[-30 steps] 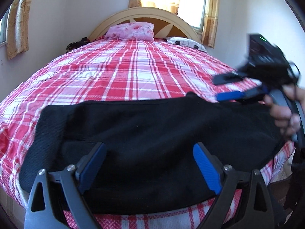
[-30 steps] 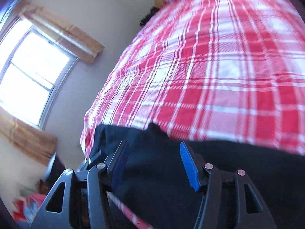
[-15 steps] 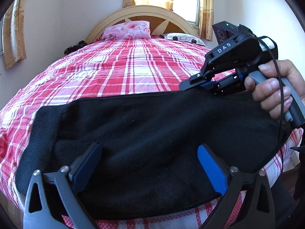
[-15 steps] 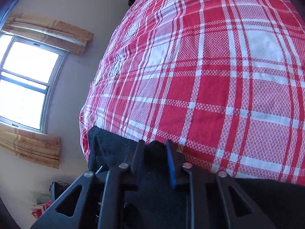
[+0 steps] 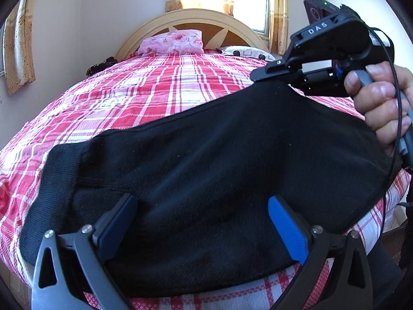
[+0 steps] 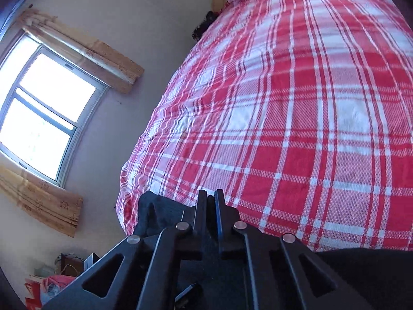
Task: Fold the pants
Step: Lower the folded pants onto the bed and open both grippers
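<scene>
A red checked bedsheet [image 5: 160, 95] covers the bed. A pink flowered pillow [image 5: 171, 43] lies against the wooden headboard [image 5: 196, 16], at the far edge.

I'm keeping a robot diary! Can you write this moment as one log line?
step: fold black pants | right gripper: shut on pants edge | left gripper: open over pants | surface: plaid bed

A bed [image 5: 185, 18] with an arched wooden headboard, covered by a red-and-white plaid bedspread [image 5: 160, 98], carried black pants [image 5: 206, 180] spread across its near edge, a pink floral pillow [image 5: 171, 42] and a white patterned pillow [image 5: 245, 51] at its head.
</scene>
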{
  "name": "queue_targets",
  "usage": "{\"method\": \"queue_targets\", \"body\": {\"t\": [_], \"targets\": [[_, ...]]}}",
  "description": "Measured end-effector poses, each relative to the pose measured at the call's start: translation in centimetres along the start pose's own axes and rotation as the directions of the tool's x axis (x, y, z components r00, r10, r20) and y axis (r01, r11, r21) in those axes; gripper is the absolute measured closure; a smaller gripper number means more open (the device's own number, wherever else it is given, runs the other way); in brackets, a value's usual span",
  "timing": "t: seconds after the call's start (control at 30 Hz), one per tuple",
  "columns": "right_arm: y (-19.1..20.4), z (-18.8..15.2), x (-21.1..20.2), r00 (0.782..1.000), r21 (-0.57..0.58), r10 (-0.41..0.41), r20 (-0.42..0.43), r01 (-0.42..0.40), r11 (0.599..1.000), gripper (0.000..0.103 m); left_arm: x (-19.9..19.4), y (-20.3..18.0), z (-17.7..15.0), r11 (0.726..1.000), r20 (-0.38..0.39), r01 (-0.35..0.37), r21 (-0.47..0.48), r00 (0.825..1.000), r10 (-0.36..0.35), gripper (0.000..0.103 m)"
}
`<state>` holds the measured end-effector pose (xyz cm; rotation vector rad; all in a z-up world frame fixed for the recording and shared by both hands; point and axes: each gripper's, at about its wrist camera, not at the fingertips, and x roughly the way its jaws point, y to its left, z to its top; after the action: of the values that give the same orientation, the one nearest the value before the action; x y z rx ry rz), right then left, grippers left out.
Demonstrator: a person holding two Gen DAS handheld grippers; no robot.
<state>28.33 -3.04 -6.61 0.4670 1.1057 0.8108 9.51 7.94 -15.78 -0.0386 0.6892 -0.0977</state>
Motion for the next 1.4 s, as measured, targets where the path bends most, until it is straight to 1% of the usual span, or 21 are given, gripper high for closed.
{"method": "queue_targets", "body": {"t": [0.1,0.17,0.27,0.37,0.43,0.5,0.57,0.6,0.67,0.7,0.73,0.8,0.9,0.93,1.0,1.07,1.2,1.27,1.3,1.33,1.4], "targets": [[0.2,0.1,0.2,0.998,-0.023,-0.048,0.033,0.048,0.999,0.098,-0.1,0.1,0.0,1.000,-0.001,0.005,-0.012,1.000,-0.005,0.000],[-1.2,0.3,1.3,0.996,0.004,-0.090,0.006,0.090,0.996,0.098,-0.4,0.1,0.0,1.000,0.006,0.003,-0.014,1.000,-0.003,0.000],[-2.9,0.3,2.8,0.991,0.030,-0.130,-0.023,0.131,0.991,0.098,-1.1,0.8,-0.1,0.999,0.022,-0.039,-0.023,0.999,0.040,0.000],[-3.5,-0.1,3.5,0.990,0.021,-0.137,-0.046,0.138,0.990,0.098,-3.2,3.0,-0.9,0.989,0.060,-0.100,-0.107,0.993,0.106,0.000],[-2.3,-0.1,3.4,0.991,-0.030,-0.125,-0.051,0.123,0.992,0.094,-4.7,5.0,-1.4,0.973,0.093,-0.154,-0.172,0.981,0.171,0.000],[-0.9,0.2,3.0,0.983,-0.090,-0.184,-0.027,0.181,0.979,0.093,-5.7,7.3,-1.4,0.944,0.091,-0.238,-0.230,0.960,0.264,0.000],[0.7,0.6,2.4,0.971,-0.135,-0.238,0.024,0.239,0.962,0.092,-5.7,9.2,-1.8,0.911,0.051,-0.295,-0.289,0.945,0.322,0.001],[1.5,0.9,2.1,0.966,-0.150,-0.252,0.050,0.257,0.955,0.091,-5.4,10.6,-2.3,0.894,0.017,-0.293,-0.340,0.948,0.317,0.003],[3.0,1.2,1.7,0.973,-0.176,-0.223,0.068,0.231,0.957,0.079,-5.0,12.1,-3.2,0.870,-0.011,-0.249,-0.426,0.963,0.271,0.009],[4.1,1.3,2.2,0.978,-0.193,-0.202,0.054,0.209,0.959,0.060,-5.1,12.5,-3.5,0.861,0.010,-0.223,-0.458,0.967,0.255,0.009],[5.5,1.2,3.1,0.983,-0.224,-0.182,0.026,0.183,0.957,0.052,-5.0,12.5,-3.3,0.861,0.024,-0.214,-0.462,0.967,0.254,0.011],[7.9,1.0,4.8,0.987,-0.296,-0.161,-0.007,0.151,0.943,0.052,-4.7,12.2,-3.0,0.872,0.037,-0.188,-0.452,0.973,0.229,0.029],[12.0,-0.3,9.1,0.981,-0.458,-0.178,-0.076,0.124,0.880,0.052,-4.4,12.5,-3.2,0.865,0.040,-0.175,-0.470,0.975,0.219,0.030],[13.3,-0.8,10.7,0.977,-0.511,-0.194,-0.091,0.122,0.851,0.052,-4.3,12.6,-3.0,0.867,0.038,-0.177,-0.465,0.975,0.219,0.030],[14.7,-1.5,13.4,0.965,-0.567,-0.224,-0.138,0.108,0.817,0.052,-4.7,12.9,-3.1,0.866,0.037,-0.203,-0.458,0.969,0.246,0.028],[15.3,-1.6,15.8,0.956,-0.579,-0.233,-0.179,0.089,0.811,0.052,-5.0,13.2,-3.4,0.862,0.041,-0.215,-0.460,0.964,0.262,0.028],[16.1,-1.8,19.9,0.936,-0.595,-0.239,-0.260,0.039,0.803,0.052,-4.7,13.6,-3.4,0.869,0.060,-0.199,-0.452,0.966,0.253,0.028],[16.0,-2.2,21.3,0.922,-0.588,-0.231,-0.312,0.003,0.809,0.068,-4.7,13.6,-3.5,0.871,0.064,-0.194,-0.452,0.966,0.249,0.028],[16.2,-2.5,21.7,0.920,-0.604,-0.246,-0.303,0.014,0.797,0.074,-4.8,13.8,-3.5,0.870,0.066,-0.192,-0.455,0.967,0.247,0.028],[16.5,-2.8,21.7,0.924,-0.621,-0.245,-0.292,0.011,0.783,0.084,-4.8,13.9,-3.4,0.868,0.069,-0.190,-0.459,0.966,0.248,0.028],[17.0,-2.9,21.3,0.932,-0.635,-0.237,-0.275,0.009,0.772,0.090,-4.8,14.1,-3.4,0.863,0.077,-0.188,-0.469,0.965,0.252,0.027]]}}
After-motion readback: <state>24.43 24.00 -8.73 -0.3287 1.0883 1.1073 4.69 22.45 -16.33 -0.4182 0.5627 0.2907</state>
